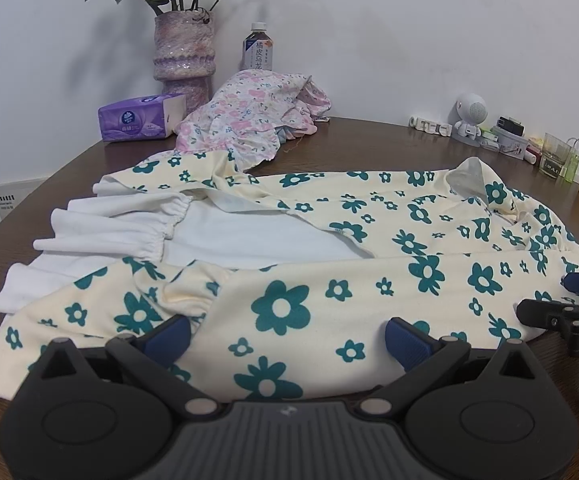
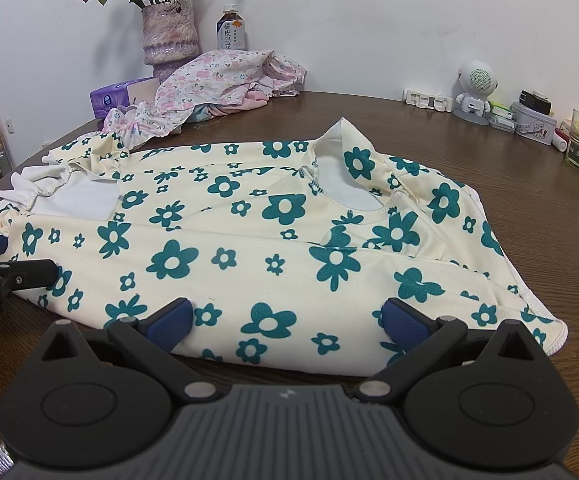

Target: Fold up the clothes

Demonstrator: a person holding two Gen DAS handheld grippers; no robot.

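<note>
**Brown wooden worktop, both tools spread at the garment's near edge**

Brown wooden worktop (image 1: pixel 369 140) carries everything we see. Our left tool (image 1: pixel 287 338) has its blue pads wide apart over the near hem of the cream dress with teal flower print (image 1: pixel 329 280), gripping nothing. Our right tool (image 2: pixel 287 320) is likewise spread, empty, over the same edge nearer the neckline. That dress lies flat, partly folded, white lining showing. Behind it sits a crumpled pink floral garment (image 2: pixel 217 76), then a purple tissue pack (image 1: pixel 141 118), lilac vase (image 1: pixel 183 60) and drink bottle (image 1: pixel 258 48) against the wall.
</note>
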